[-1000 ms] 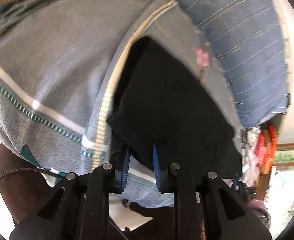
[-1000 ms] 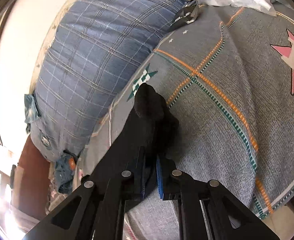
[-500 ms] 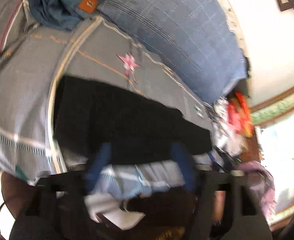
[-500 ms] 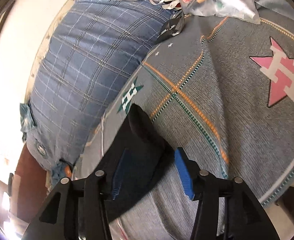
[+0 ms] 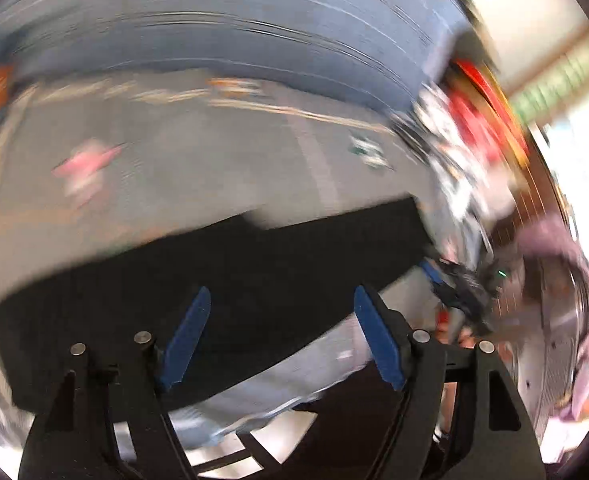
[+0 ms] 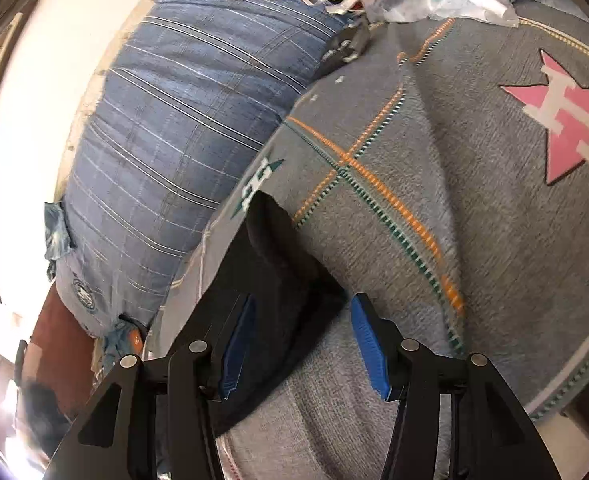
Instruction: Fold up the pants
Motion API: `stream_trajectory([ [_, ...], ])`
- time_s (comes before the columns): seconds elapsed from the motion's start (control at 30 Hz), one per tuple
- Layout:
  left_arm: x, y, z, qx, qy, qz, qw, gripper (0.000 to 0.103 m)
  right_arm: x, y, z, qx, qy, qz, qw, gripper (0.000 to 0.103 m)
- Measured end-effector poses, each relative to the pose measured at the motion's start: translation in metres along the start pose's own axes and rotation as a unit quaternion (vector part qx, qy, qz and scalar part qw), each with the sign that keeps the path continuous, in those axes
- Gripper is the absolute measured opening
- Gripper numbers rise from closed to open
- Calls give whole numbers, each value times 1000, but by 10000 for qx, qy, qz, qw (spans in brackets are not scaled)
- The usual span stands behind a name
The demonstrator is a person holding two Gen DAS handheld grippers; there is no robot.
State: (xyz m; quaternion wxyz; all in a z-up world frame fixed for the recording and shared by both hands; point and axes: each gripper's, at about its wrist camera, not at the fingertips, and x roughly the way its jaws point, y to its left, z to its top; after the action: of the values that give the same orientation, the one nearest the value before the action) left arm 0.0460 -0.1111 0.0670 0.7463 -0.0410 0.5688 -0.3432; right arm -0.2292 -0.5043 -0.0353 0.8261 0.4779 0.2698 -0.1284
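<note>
Black pants (image 5: 230, 300) are seen lying folded on a grey patterned blanket (image 6: 474, 248) spread over a bed. In the left wrist view, heavily smeared by motion, the whole folded bundle is shown as a long dark band whose long axis runs from about 8 o'clock to 2 o'clock across the lower frame. The left gripper (image 5: 280, 336) is held above it with its blue pads spread wide and nothing clamped between them. Red and white clutter (image 5: 474, 132) is made out at 2 o'clock only in this view, too blurred to be named.

In the right wrist view, which is sharp, only one narrow end of the pants (image 6: 278, 272) is shown, pointing toward 12 o'clock and tapering to a corner beside a green motif. The right gripper (image 6: 300, 344) is set with its jaws apart, the fabric lying loose between the pads without being pressed. A blue plaid pillow (image 6: 182, 132) is seen at 10 o'clock and a pink star (image 6: 558, 120) at 2 o'clock.
</note>
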Motion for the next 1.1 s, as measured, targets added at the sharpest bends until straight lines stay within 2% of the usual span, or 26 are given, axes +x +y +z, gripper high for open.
stream_trajectory([
  [0.1,44,-62,45,800,405,146,9959,75,0,1,-8,-103,-271,90,9995,53],
  [0.17,84,-107,68,1260,729,153,9892,75,2,0,-15,-159,-376,248,9989,49],
  [0.3,155,-162,100,1677,1317,-109,9769,75,3,-2,-29,-276,-671,453,9963,48],
  [0.37,189,-185,107,1875,1695,-193,9673,75,2,-3,-30,-286,-748,513,9955,47],
  [0.4,200,-193,107,1953,1770,-128,9646,75,2,-3,-30,-263,-751,570,9952,48],
  [0.47,227,-212,108,2273,1963,17,9538,75,3,-6,-28,-215,-754,640,9949,46],
  [0.53,243,-219,107,2551,2118,143,9433,75,3,-8,-27,-179,-759,725,9943,46],
  [0.57,246,-219,106,2596,2170,161,9409,75,2,-9,-28,-159,-771,764,9940,46],
  [0.63,259,-221,102,2811,2509,113,9262,75,2,-10,-28,-159,-790,793,9936,46],
  [0.7,269,-222,96,3050,2643,206,9147,75,2,-9,-28,-174,-795,782,9936,46],
  [0.73,272,-222,95,3117,2671,253,9115,75,3,-8,-28,-189,-792,776,9937,46],
  [0.77,276,-223,93,3170,2671,277,9096,75,2,-8,-29,-193,-792,779,9936,46],
  [0.83,274,-227,93,3271,2459,135,9123,75,2,-8,-29,-180,-805,793,9934,46],
  [0.93,274,-229,92,3195,2376,47,9173,74,3,-11,-28,-108,-800,744,9940,37],
  [1.0,273,-231,89,3281,2352,-25,9149,55,5,-13,-27,-56,-789,687,9945,29],
  [1.03,273,-231,88,3267,2393,-57,9143,38,8,-13,-26,-53,-754,664,9949,25],
  [1.1,274,-229,87,3141,2414,-137,9181,18,12,-12,-23,-71,-714,556,9959,17],
])
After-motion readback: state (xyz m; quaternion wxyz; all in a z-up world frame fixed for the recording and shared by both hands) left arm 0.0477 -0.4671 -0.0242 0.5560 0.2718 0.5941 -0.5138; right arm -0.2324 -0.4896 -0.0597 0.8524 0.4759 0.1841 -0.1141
